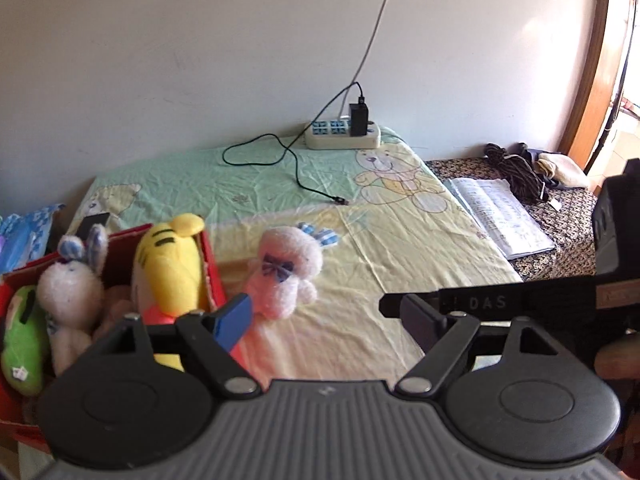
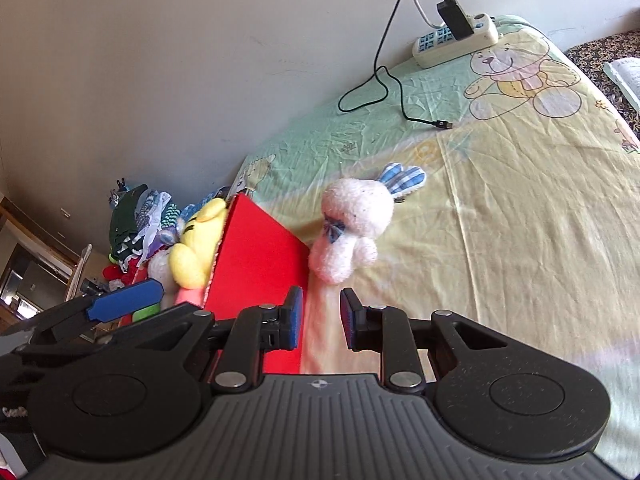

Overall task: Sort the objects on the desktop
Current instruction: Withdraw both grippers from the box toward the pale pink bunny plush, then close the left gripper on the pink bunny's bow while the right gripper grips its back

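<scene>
A pale pink bunny plush (image 1: 284, 276) (image 2: 352, 224) with blue checked ears lies on the sheet just right of a red box (image 1: 214, 276) (image 2: 256, 256). Inside the box are a yellow tiger plush (image 1: 168, 268) (image 2: 198, 240), a white bunny (image 1: 70, 292) and a green plush (image 1: 22, 340). My left gripper (image 1: 324, 316) is open wide near the box's corner, the pink bunny just ahead of its blue pad (image 1: 232, 320). Open by a narrow gap, my right gripper (image 2: 322, 318) holds nothing and sits just short of the pink bunny beside the box wall.
A power strip (image 1: 342, 136) (image 2: 456, 44) with a black charger sits at the wall, its black cable (image 1: 296, 168) (image 2: 400, 92) trailing over the bear-print sheet. An open book (image 1: 500, 216) and bundled clothes (image 1: 516, 168) lie to the right. More clothing (image 2: 140, 220) is heaped beyond the box.
</scene>
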A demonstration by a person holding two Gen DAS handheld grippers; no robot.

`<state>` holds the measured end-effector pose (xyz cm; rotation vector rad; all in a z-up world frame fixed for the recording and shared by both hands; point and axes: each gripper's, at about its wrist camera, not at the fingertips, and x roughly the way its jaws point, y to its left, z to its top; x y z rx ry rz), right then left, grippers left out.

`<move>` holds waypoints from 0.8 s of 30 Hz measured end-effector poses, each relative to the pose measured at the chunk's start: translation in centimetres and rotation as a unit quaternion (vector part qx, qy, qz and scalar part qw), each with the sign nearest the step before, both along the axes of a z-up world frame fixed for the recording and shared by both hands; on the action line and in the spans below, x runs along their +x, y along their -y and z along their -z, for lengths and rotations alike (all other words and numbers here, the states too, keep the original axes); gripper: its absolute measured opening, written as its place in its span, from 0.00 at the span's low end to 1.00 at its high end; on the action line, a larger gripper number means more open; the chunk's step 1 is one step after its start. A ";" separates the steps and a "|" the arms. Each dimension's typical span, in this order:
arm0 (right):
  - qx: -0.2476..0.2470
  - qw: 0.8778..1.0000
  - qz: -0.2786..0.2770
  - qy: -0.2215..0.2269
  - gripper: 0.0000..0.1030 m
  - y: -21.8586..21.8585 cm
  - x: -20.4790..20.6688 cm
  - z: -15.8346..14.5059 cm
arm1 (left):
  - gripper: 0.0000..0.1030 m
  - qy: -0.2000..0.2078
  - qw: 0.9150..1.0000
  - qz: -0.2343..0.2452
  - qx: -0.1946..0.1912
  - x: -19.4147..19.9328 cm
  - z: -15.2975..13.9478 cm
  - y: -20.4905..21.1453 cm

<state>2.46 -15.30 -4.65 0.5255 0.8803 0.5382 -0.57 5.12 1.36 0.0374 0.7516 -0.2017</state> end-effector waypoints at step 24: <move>0.057 0.992 -0.066 -0.094 0.33 -2.7 11.3 9.2 | 0.81 -0.085 0.996 -0.019 -0.027 3.9 6.9 2.5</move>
